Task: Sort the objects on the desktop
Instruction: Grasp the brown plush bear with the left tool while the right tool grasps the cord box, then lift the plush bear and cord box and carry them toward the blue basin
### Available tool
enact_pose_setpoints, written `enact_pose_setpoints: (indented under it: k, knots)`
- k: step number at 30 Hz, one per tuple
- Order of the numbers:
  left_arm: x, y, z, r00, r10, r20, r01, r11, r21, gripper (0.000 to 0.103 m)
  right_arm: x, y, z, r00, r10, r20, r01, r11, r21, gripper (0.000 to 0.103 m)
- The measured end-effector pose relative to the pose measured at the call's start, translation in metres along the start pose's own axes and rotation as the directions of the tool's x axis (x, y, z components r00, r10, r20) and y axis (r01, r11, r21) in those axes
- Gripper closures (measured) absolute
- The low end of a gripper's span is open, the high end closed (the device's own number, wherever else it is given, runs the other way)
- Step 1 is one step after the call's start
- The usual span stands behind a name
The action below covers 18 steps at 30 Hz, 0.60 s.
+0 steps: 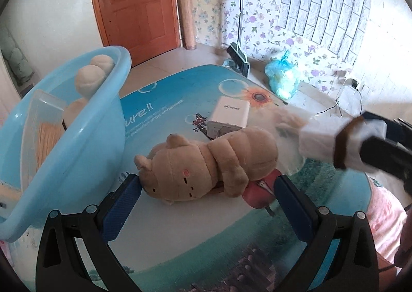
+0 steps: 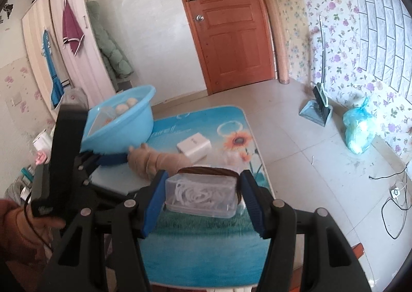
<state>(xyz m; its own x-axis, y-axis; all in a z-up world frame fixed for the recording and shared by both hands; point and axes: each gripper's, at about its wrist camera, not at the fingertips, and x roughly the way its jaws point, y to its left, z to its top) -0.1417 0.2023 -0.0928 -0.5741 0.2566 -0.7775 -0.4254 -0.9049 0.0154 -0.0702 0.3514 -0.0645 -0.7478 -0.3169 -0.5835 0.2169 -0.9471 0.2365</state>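
A tan plush toy [image 1: 206,163] lies on its side on the blue printed table [image 1: 180,227]. My left gripper [image 1: 207,186] is open, one blue finger at the toy's head and the other at its rear end. A light blue basin [image 1: 77,153] stands tilted at the left and holds tan round plush pieces [image 1: 88,79] and a clear box of sticks [image 1: 43,132]. A white charger block [image 1: 229,117] sits behind the toy. My right gripper [image 2: 203,184] is shut on a clear plastic box [image 2: 203,196] with white cord inside and a brown band around it.
Beyond the table's far edge, a broom and dustpan [image 2: 318,109] and a blue rubbish bag [image 2: 359,130] rest on the tiled floor. Cables [image 2: 394,204] trail across the floor at the right. A wooden door [image 2: 229,29] is at the back.
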Motion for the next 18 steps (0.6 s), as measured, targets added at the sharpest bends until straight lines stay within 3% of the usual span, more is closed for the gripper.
enact_pose_setpoints:
  k: [4, 11, 18]
  knots:
    - [0.007, 0.009, -0.002, 0.999, -0.039, -0.008, 0.038, 0.998, -0.045, 0.000, -0.002, -0.001, -0.009, 1.000, 0.010, -0.017, -0.010, 1.000, -0.010, 0.046]
    - [0.010, 0.012, -0.005, 1.000, -0.025, 0.007, 0.025, 1.000, -0.017, 0.027, 0.000, 0.006, -0.015, 0.999, 0.016, -0.035, -0.018, 0.999, -0.047, 0.046]
    - [-0.003, 0.011, -0.017, 0.999, -0.052, 0.005, 0.052, 0.999, 0.011, 0.029, 0.000, 0.013, -0.021, 0.999, 0.018, -0.048, -0.020, 0.999, -0.047, 0.046]
